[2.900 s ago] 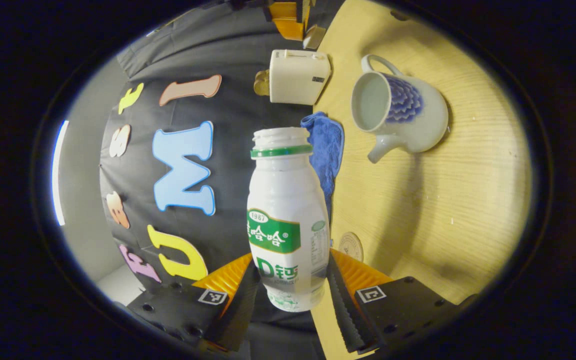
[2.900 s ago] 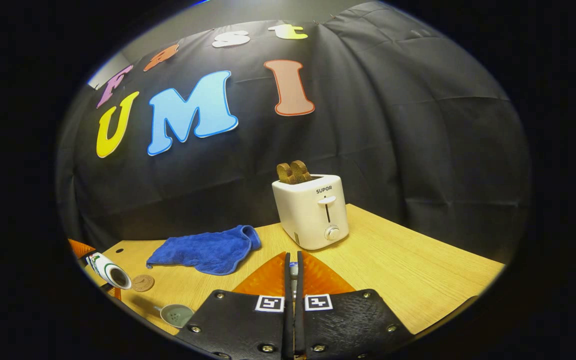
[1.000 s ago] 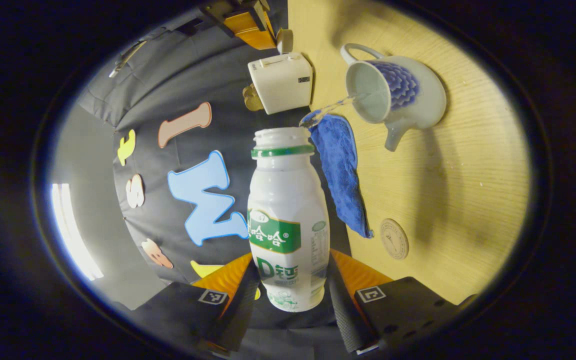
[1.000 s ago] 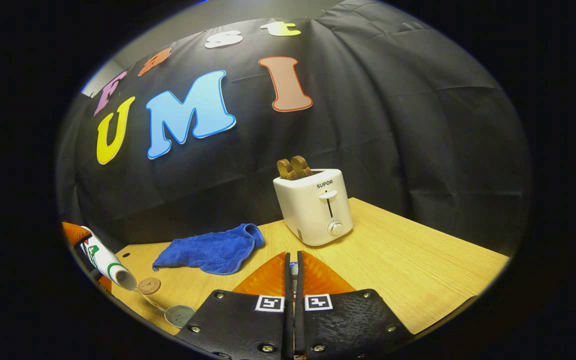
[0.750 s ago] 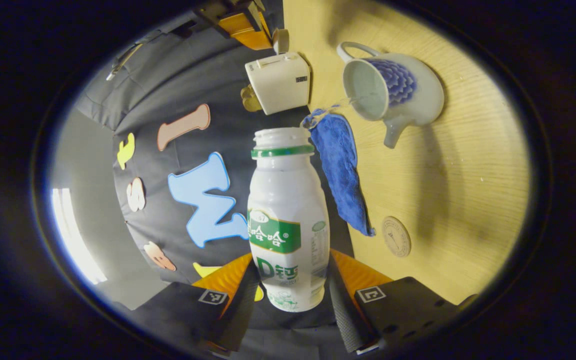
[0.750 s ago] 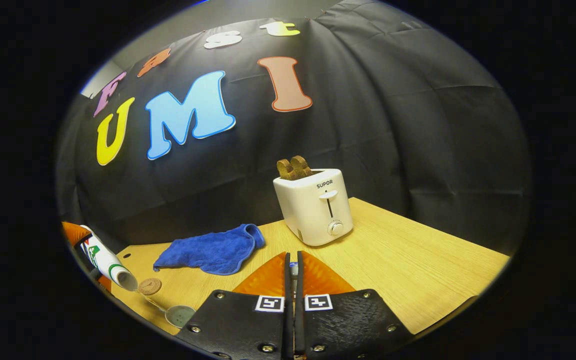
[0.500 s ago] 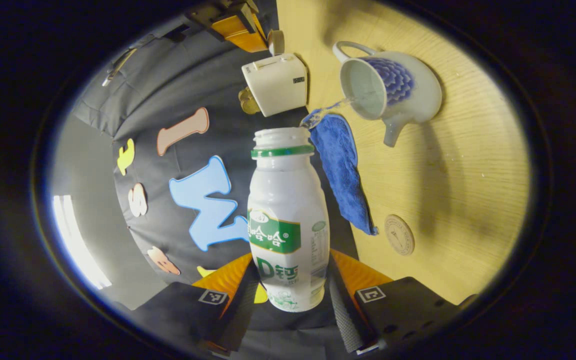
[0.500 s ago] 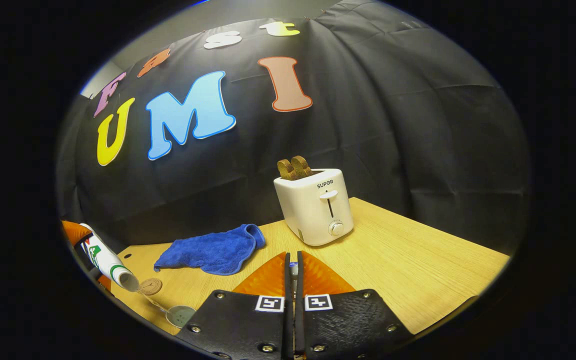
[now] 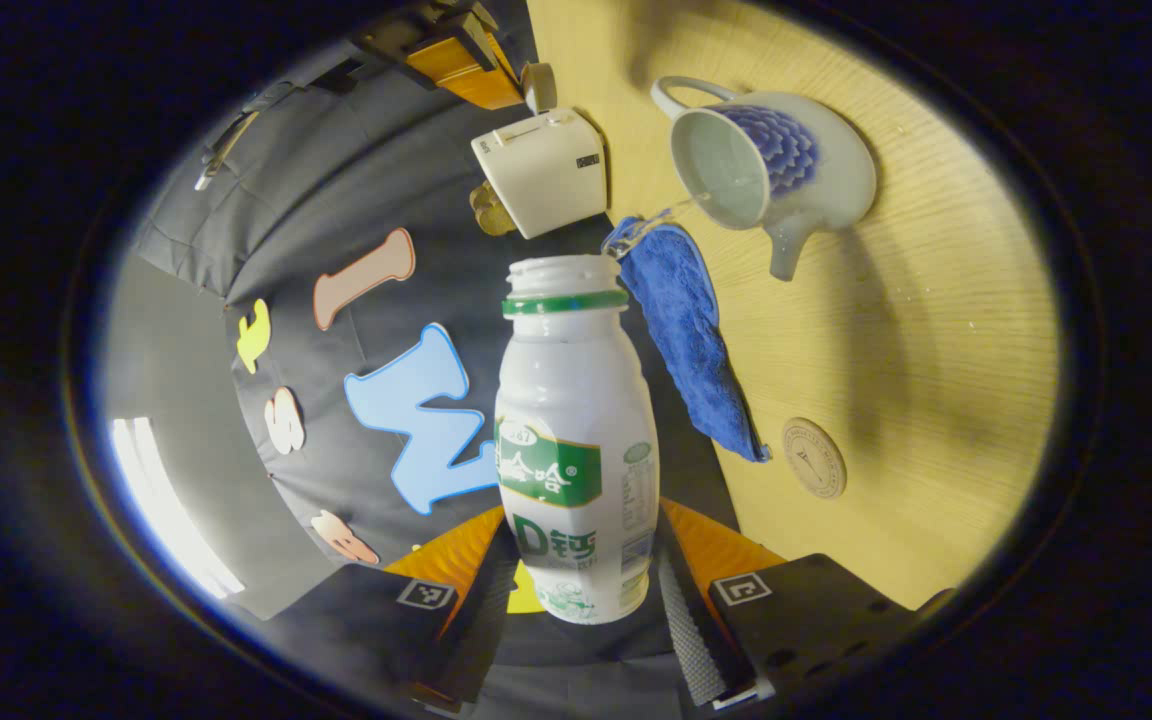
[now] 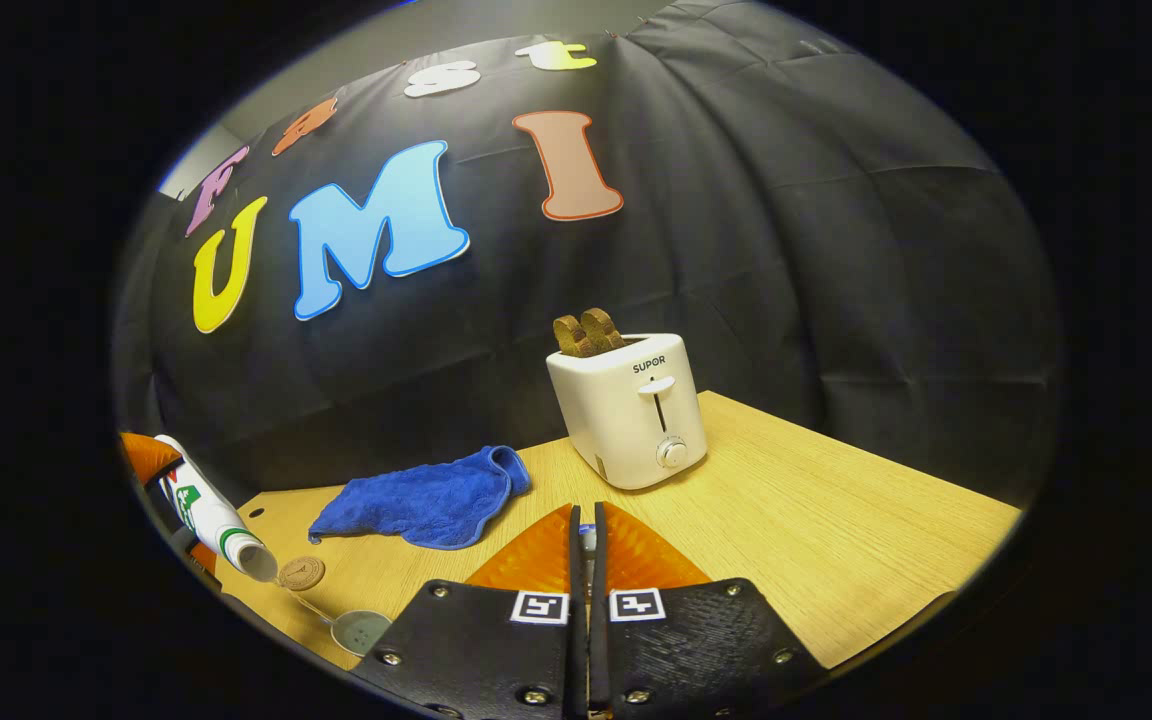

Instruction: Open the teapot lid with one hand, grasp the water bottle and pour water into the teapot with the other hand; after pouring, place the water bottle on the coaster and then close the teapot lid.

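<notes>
My left gripper [image 9: 581, 525] is shut on a white water bottle [image 9: 576, 420] with a green label and no cap, tipped over sideways. A thin stream of water [image 9: 671, 210] runs from its mouth into the open white-and-blue teapot [image 9: 816, 170] on the wooden table. The round brown coaster [image 9: 814, 457] lies bare nearer to me. In the right gripper view the tilted bottle [image 10: 208, 508] pours into the teapot's opening [image 10: 361, 630], beside the coaster [image 10: 301, 572]. My right gripper [image 10: 587, 525] is shut, with a small pale piece of the teapot lid [image 10: 587, 541] showing between its fingers.
A blue cloth [image 10: 426, 498] lies crumpled behind the coaster. A white toaster [image 10: 631, 410] with brown toast in it stands at the back of the table [image 10: 816, 540]. In the left gripper view the other gripper [image 9: 456, 60] hovers above the toaster [image 9: 541, 170].
The left gripper has rolled the bottle further over, and water began to stream into the teapot. The stream has grown thinner. The right gripper has hardly moved.
</notes>
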`<act>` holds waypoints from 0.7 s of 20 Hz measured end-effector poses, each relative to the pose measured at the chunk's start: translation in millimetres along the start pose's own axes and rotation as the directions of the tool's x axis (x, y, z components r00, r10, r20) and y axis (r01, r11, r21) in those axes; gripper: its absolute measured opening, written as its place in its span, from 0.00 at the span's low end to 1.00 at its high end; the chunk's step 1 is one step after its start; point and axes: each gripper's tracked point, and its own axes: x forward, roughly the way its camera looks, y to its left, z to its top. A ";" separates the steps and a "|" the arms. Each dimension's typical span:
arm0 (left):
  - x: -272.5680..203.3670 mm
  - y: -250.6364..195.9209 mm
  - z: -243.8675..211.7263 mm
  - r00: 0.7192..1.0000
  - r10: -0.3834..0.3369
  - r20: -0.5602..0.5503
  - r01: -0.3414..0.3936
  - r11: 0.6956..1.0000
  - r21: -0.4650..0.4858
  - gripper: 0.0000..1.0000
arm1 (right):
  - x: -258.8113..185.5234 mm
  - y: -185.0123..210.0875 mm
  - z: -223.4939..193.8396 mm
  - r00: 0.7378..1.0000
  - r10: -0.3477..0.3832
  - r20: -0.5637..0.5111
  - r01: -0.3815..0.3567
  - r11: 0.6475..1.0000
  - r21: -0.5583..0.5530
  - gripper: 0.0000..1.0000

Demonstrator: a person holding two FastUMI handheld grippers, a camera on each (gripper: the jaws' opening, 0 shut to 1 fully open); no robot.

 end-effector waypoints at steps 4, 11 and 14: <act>1.0 10.8 3.9 1.000 0.009 0.016 -0.009 1.000 0.028 0.84 | -0.1 0.1 0.4 1.000 0.002 0.000 -0.002 1.000 0.004 0.01; 7.7 22.6 10.3 0.999 0.020 0.050 -0.024 0.995 0.094 0.84 | 0.4 1.3 -1.0 1.000 0.010 -0.010 -0.009 1.000 0.007 0.01; 10.4 26.0 16.6 0.997 0.022 0.068 -0.030 0.992 0.120 0.84 | 0.1 1.7 -0.2 1.000 0.013 -0.007 -0.013 1.000 0.005 0.01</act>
